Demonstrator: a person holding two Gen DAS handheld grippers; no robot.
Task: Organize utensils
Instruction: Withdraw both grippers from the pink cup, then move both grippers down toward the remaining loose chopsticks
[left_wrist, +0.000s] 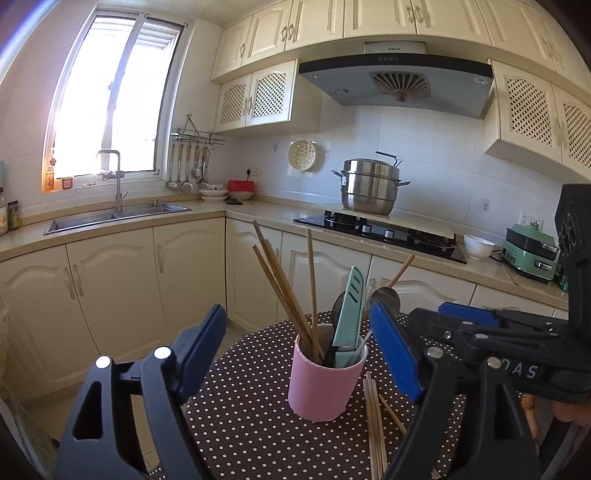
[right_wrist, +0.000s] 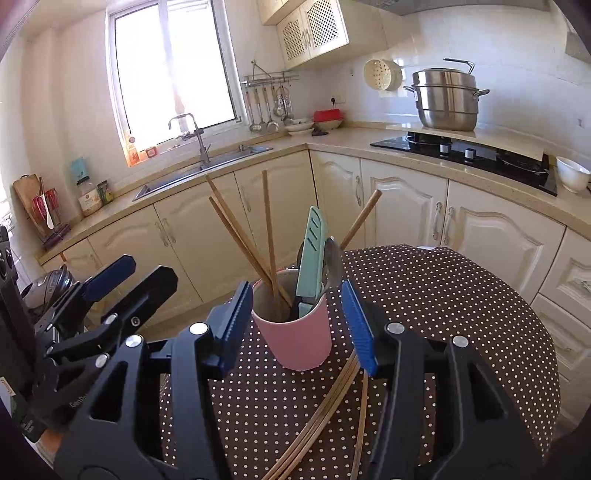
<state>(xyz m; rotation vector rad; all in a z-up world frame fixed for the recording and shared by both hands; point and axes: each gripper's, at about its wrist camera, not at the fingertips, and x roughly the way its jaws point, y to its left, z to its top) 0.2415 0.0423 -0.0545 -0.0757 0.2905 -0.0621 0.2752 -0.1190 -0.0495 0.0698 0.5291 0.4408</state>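
Blue fingers (left_wrist: 395, 354) of the left gripper (left_wrist: 295, 350) are spread wide, with nothing pressed between them; the pink cup (left_wrist: 325, 380) is seen just ahead, between their tips. Jaws of the right gripper (right_wrist: 295, 321) stand about half open, and the same cup (right_wrist: 295, 332) sits between its pads untouched.

Chopsticks (left_wrist: 288, 291), a mint-green sheathed knife (left_wrist: 349, 317) and a spoon (right_wrist: 332, 262) are stood upright in the cup, presumably so that handles can be reached from above. More loose chopsticks (right_wrist: 325, 413) are left flat on the dotted tablecloth (right_wrist: 461, 314), just beneath and behind the right gripper's right finger (these are judged the remaining work).

Open cloth is offered beyond that finger. The cup stands near the table's far edge, so a push outward should be avoided. The two grippers are crowded closely together.
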